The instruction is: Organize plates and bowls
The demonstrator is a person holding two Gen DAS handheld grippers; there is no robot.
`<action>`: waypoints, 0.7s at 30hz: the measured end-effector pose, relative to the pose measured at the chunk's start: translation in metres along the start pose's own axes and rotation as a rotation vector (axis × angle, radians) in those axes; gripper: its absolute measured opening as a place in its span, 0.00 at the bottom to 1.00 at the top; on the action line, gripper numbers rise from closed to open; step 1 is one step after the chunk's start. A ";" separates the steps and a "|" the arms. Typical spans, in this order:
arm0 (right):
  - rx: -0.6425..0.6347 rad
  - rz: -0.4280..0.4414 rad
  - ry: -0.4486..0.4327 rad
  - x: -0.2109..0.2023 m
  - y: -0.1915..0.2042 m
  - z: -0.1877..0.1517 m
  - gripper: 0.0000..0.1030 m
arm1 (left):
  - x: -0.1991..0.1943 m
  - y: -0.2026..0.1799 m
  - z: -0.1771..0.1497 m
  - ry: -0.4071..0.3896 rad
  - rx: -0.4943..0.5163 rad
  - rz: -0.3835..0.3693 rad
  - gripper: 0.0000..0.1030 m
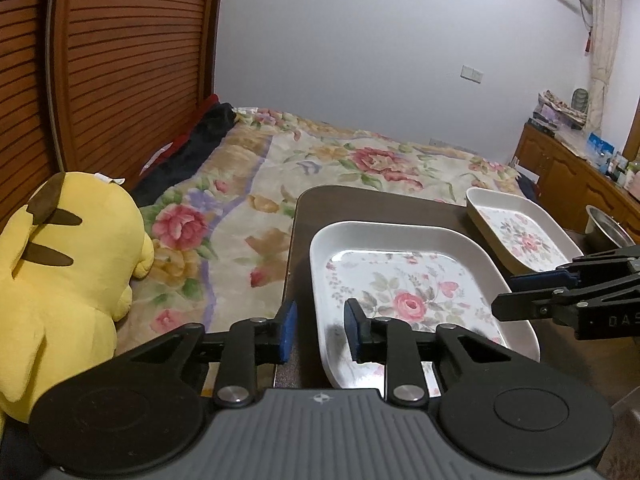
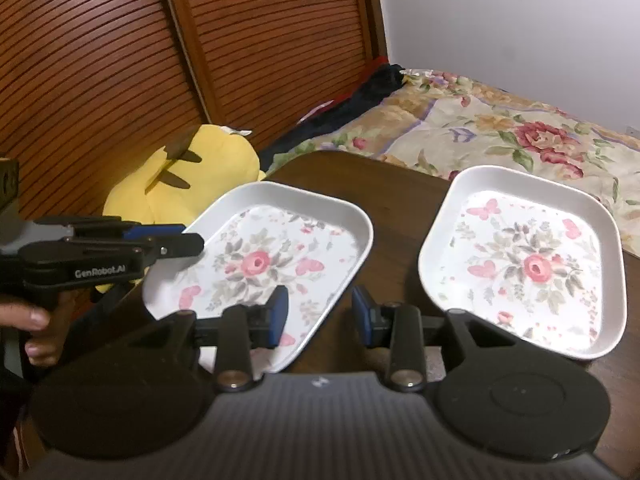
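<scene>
From the left wrist, the left tool [image 1: 320, 330] is seen released, its jaws spread either side of the near left rim of the nearer floral plate [image 1: 404, 292], gripping nothing. That plate rests on the dark bench [image 1: 360, 204], close to its left edge above the bed [image 1: 280, 168]. A second floral plate [image 1: 520, 232] sits further right, and a metal bowl [image 1: 606, 230] is glimpsed beyond it. The right tool [image 1: 504, 294] is seen from the side by the nearer plate's right rim.

From the right wrist, the right tool [image 2: 320, 316] is shown released and empty, its jaws straddling the near right rim of the left plate [image 2: 272, 264]; the other plate [image 2: 532, 264] lies apart to the right. A yellow plush toy [image 2: 192, 176] lies on the bed behind.

A slip is judged possible: the thin, sloped rim could be pinched unevenly, so the plate may tilt or be pushed off the bench edge onto the bed
</scene>
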State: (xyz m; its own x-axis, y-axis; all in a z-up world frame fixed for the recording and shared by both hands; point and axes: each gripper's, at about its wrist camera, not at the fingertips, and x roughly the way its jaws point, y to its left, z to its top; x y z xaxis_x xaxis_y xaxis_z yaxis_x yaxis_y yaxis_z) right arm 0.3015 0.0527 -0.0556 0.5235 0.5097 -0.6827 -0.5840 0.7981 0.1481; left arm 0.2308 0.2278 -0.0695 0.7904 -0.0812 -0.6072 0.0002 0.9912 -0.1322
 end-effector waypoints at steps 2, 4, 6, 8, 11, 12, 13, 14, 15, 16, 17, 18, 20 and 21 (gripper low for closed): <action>-0.005 0.001 0.003 0.001 0.001 0.000 0.35 | 0.000 0.000 0.000 0.001 0.000 -0.001 0.24; -0.005 0.005 0.007 0.003 0.000 0.000 0.35 | 0.000 0.000 0.000 0.000 -0.001 -0.002 0.22; -0.002 0.010 0.015 0.005 0.000 0.000 0.29 | 0.001 0.000 -0.001 0.003 -0.002 -0.003 0.20; 0.001 0.012 0.025 0.007 -0.001 0.000 0.25 | 0.001 0.000 -0.002 0.007 -0.006 -0.005 0.17; 0.020 0.026 0.036 0.009 -0.003 0.001 0.21 | -0.001 -0.001 -0.003 0.005 -0.013 -0.003 0.14; 0.022 0.027 0.038 0.010 -0.004 0.001 0.20 | 0.000 -0.001 -0.003 0.005 -0.016 -0.004 0.13; 0.022 0.028 0.040 0.010 -0.004 0.001 0.20 | 0.000 -0.001 -0.004 0.005 -0.019 -0.004 0.12; 0.021 0.029 0.040 0.010 -0.004 0.001 0.20 | 0.000 0.000 -0.004 0.005 -0.021 -0.001 0.11; 0.019 0.029 0.041 0.010 -0.004 0.001 0.20 | 0.000 0.000 -0.004 0.008 -0.023 -0.002 0.11; 0.015 0.029 0.042 0.010 -0.004 0.001 0.20 | 0.001 0.000 -0.004 0.012 -0.027 -0.004 0.11; 0.010 0.028 0.043 0.010 -0.004 0.001 0.20 | 0.001 0.000 -0.005 0.015 -0.029 -0.006 0.11; 0.004 0.027 0.042 0.010 -0.003 0.000 0.20 | 0.001 0.000 -0.005 0.013 -0.030 -0.006 0.11; -0.008 0.023 0.040 0.010 -0.002 0.000 0.20 | 0.001 0.000 -0.005 0.016 -0.030 -0.003 0.11; -0.011 0.023 0.041 0.010 -0.002 0.000 0.20 | 0.001 0.000 -0.005 0.016 -0.029 -0.002 0.11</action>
State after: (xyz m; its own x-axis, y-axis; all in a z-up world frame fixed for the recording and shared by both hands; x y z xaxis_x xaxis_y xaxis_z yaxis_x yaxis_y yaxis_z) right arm 0.3080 0.0565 -0.0626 0.4841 0.5140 -0.7081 -0.6028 0.7825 0.1560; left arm 0.2287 0.2274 -0.0746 0.7805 -0.0853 -0.6193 -0.0160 0.9876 -0.1562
